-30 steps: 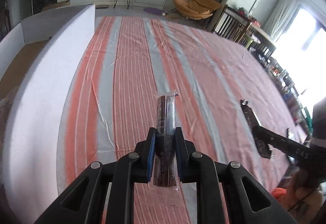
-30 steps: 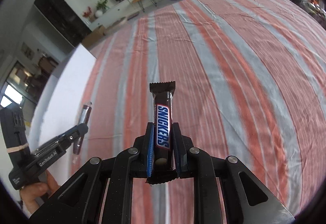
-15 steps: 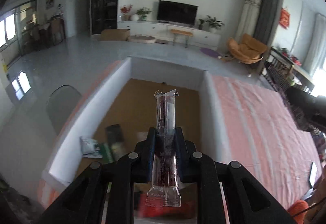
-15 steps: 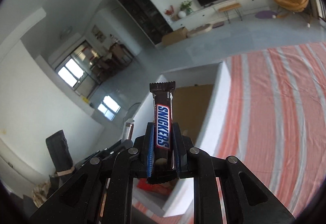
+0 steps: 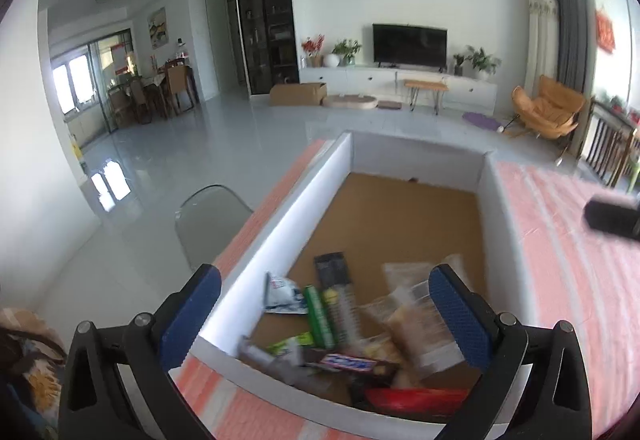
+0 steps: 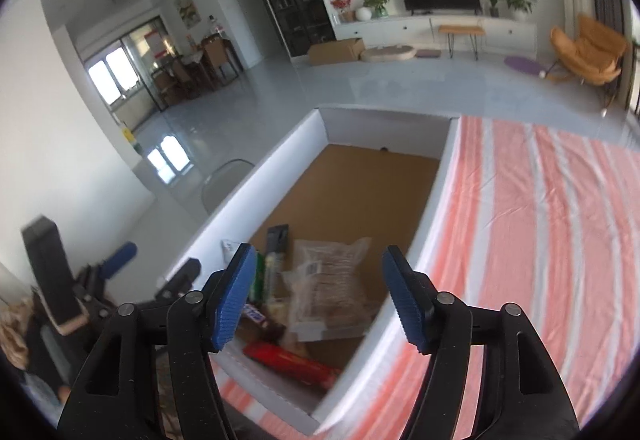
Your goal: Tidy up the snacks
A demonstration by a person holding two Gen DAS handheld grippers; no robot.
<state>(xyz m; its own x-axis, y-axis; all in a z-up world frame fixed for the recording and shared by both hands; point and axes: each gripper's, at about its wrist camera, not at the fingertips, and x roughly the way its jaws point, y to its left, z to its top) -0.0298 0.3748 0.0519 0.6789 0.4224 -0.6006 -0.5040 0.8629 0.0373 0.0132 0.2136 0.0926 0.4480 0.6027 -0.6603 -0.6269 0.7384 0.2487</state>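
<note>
Over the white box (image 5: 280, 224), your left gripper (image 5: 324, 316) and right gripper (image 6: 320, 296) have just opened wide, nothing between them. Pulling back low, you could clip the box wall or snag the loose snack pile (image 5: 360, 344).

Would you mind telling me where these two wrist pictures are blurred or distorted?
Left wrist view: the snacks nearest the lens, including the Snickers bar, are motion-smeared, while the television stays sharp; fisheye bends the walls. Right wrist view: the striped tablecloth streaks near the lower edge, and the red packet in the white box is soft.
</note>
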